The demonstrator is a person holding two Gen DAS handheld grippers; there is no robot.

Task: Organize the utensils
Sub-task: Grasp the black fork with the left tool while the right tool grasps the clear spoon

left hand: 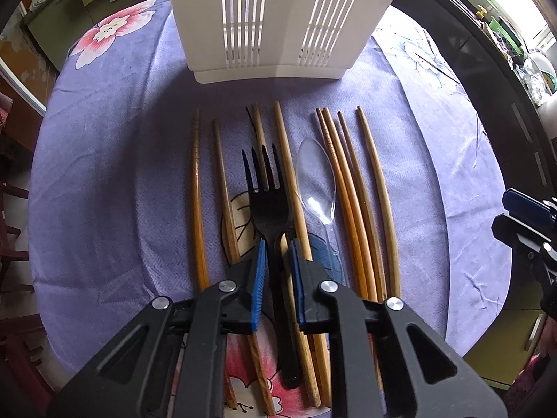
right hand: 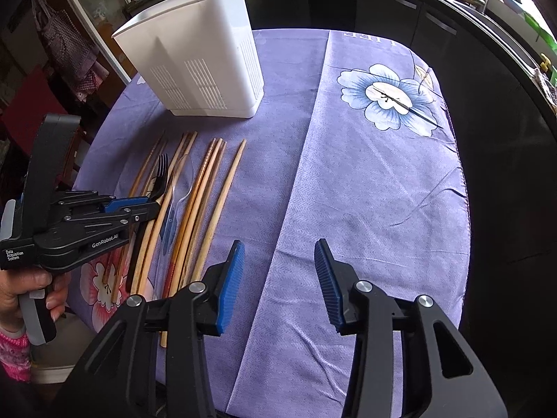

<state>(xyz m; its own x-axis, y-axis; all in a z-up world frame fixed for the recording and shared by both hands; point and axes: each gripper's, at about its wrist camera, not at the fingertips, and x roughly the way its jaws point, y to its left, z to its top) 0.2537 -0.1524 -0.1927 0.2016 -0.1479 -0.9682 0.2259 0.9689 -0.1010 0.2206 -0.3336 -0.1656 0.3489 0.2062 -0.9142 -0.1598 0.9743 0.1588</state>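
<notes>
Counts: one black plastic fork [left hand: 268, 205], one clear plastic spoon [left hand: 317, 181], eight wooden chopsticks [left hand: 351, 202] by my count, one white slotted plastic utensil holder [left hand: 278, 24].
Fork: matte black, four tines pointing far toward the holder, handle running near; it lies in the middle of the row on the table, over a chopstick.
Spoon: see-through, bowl pointing far, just right of the fork.
Chopsticks: tan to orange-brown, laid roughly parallel, near to far, on both sides of the fork and spoon.
Holder: upright at the far side of the row, apart from the utensil tips.
Left tool [left hand: 278, 264]: narrowed on the fork's handle, blue pads pressing its sides; one chopstick lies close beside the right pad.
Right tool [right hand: 278, 282]: moderately wide, nothing between its pads, over bare cloth right of the row.
Table: round, covered by a purple flowered tablecloth [right hand: 365, 188].
Surroundings: dark cabinets [right hand: 400, 10] beyond the table; a person's hand [right hand: 24, 296] grips the left tool's handle.
</notes>
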